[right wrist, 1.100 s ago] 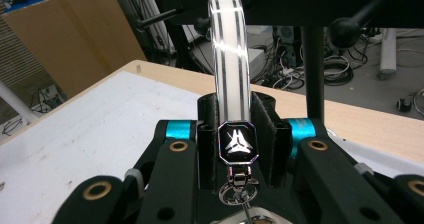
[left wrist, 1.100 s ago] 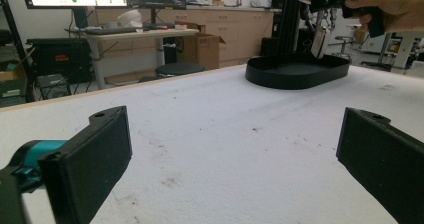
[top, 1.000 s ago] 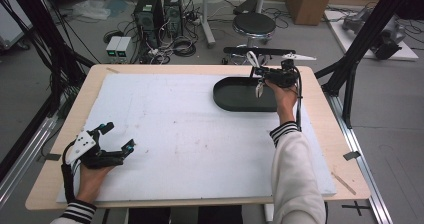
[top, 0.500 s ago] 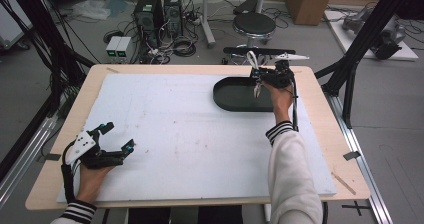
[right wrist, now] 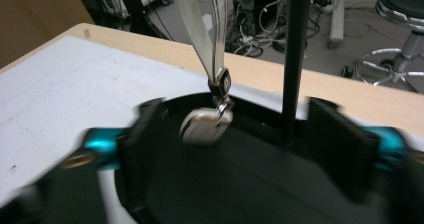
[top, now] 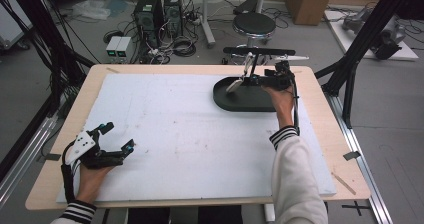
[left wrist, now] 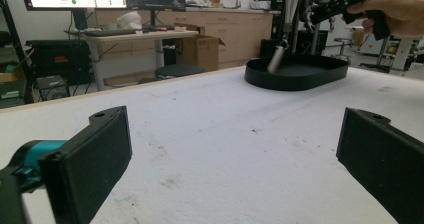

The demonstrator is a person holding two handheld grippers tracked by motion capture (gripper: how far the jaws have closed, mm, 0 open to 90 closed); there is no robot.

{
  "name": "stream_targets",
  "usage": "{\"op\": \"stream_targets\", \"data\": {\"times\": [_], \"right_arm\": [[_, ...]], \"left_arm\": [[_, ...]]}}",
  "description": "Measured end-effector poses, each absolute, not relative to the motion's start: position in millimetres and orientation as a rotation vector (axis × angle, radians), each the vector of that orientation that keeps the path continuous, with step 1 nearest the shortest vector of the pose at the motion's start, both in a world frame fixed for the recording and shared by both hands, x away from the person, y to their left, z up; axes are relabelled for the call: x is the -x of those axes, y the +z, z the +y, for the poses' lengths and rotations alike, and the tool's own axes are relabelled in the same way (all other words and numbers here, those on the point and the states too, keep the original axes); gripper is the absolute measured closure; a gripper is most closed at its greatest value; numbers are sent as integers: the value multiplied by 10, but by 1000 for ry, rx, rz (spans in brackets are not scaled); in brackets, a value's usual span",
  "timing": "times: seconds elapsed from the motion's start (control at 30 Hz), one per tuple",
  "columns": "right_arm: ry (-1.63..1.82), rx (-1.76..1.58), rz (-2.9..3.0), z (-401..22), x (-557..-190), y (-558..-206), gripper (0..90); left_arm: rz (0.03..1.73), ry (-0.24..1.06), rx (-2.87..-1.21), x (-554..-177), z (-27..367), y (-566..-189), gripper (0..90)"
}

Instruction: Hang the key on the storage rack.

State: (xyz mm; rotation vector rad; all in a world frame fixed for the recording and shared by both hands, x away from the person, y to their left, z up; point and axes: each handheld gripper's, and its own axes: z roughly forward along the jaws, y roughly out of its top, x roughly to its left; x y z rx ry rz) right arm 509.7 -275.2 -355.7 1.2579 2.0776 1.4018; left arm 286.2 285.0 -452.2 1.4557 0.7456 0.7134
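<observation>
My right gripper hovers over the far-right part of the surface, above the black oval tray. Its jaws have just been opening and now stand wide, with nothing pressed between them. In the right gripper view a small pale tag dangles from a pale strap by a dark clip. It hangs in the gap between the jaws, low over the tray's floor, and no pad touches it. A thin black post rises from the tray just beside the tag.

In the high view the strap hangs from a black crossbar over the tray's far edge, and the tag tilts toward the tray's near-left side.

My left gripper rests on the near-left corner of the surface, well apart from the tray. Its jaws are spread wide and empty; only the white sheet shows between them.
</observation>
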Motion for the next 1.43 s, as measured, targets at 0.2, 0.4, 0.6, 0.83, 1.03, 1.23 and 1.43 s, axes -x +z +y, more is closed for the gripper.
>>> {"op": "stream_targets", "data": {"times": [0.2,0.4,0.6,0.83,1.03,1.23,1.43], "right_arm": [[1462,-1153,2003,-2812,-4728,-3470,3],[1560,-1034,1957,-2899,-4211,-3509,3],[1634,-913,1897,-2996,-3658,-3698,3],[1709,-893,1783,-3151,-3200,-4026,3],[1712,-929,1738,-3221,-3034,-4305,3],[1672,-979,1763,-3258,-3035,-4496,3],[1630,-915,1770,-3214,-3002,-4501,4]], "left_arm": [[749,695,-1452,-2862,2866,-4520,17],[750,695,-1456,-2843,2866,-4519,17],[742,706,-1454,-2821,2863,-4522,17],[728,718,-1440,-2787,2863,-4529,17],[726,723,-1424,-2746,2868,-4536,17],[718,731,-1416,-2716,2871,-4540,17],[723,732,-1408,-2713,2871,-4542,17]]}}
